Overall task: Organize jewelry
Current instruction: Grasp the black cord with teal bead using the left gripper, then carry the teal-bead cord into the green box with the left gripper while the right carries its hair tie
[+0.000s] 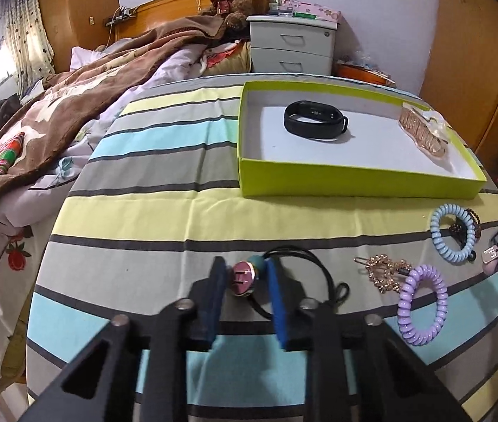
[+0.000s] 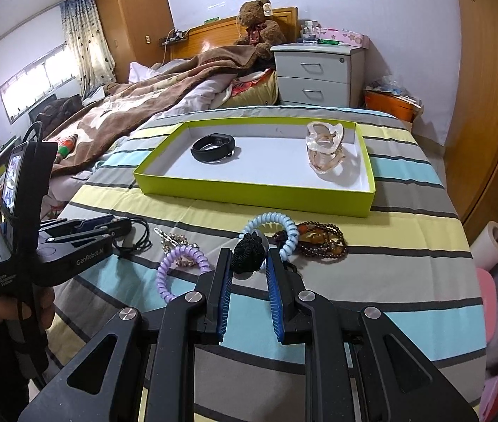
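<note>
Green tray [image 2: 249, 190] at far side held two pieces: black band [image 2: 215, 147] and clear hair claw [image 2: 326, 151]. Still loose on near cloth: lilac coil [image 2: 178, 267], blue coil [image 2: 277, 228], brown beads [image 2: 322, 242], gold clip [image 1: 382, 274]. Left gripper [image 1: 243, 277] sat narrow around pink pendant [image 1: 243, 279], contact unclear; right gripper [image 2: 247, 263] narrow around black knot [image 2: 248, 253], grip unclear.

A lime-green tray [image 2: 249, 195] with a white floor is sitting on the striped cloth, holding a black fitness band [image 2: 213, 148] and a clear amber hair claw [image 2: 324, 151] – well apart. In front of it are lying a blue coil tie [image 2: 277, 227], brown beads [image 2: 322, 242], a purple coil tie [image 2: 180, 269], a gold clip [image 1: 382, 274] and a pink pendant [image 1: 243, 277] on a black cord.
</note>
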Motion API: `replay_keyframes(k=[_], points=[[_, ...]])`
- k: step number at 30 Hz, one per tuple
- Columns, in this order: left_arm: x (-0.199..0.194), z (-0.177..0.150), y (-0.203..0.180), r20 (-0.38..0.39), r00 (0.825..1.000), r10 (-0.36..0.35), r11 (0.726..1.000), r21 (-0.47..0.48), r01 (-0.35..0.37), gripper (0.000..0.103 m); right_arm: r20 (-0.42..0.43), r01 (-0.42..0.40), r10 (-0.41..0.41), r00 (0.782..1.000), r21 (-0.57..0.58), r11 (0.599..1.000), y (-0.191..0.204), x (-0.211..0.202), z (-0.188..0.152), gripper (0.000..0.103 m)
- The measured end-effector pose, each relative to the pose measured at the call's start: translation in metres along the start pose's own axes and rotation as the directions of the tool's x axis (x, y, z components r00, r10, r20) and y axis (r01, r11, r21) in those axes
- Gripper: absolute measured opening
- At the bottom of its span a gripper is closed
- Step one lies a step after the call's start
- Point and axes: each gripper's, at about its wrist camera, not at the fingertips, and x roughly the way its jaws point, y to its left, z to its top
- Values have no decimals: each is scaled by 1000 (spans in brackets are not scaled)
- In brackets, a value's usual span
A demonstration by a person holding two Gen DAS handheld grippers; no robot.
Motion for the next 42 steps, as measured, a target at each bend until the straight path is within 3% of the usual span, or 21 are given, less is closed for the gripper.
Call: replay_keyframes(k=[9, 26, 42], points=[[-2, 0, 5, 3, 1000, -13, 1000, -28, 13, 17, 0, -1, 1, 1000, 1, 1000, -2, -1, 1, 20], [-40, 8, 5, 89, 995, -45, 998, -40, 49, 17, 34, -8, 8, 999, 0, 1000, -5, -13, 11, 20], [-66, 45, -1, 164, 982, -96, 995, -27, 101, 17, 84, -10, 11, 996, -19, 1000, -11, -22, 49, 20]])
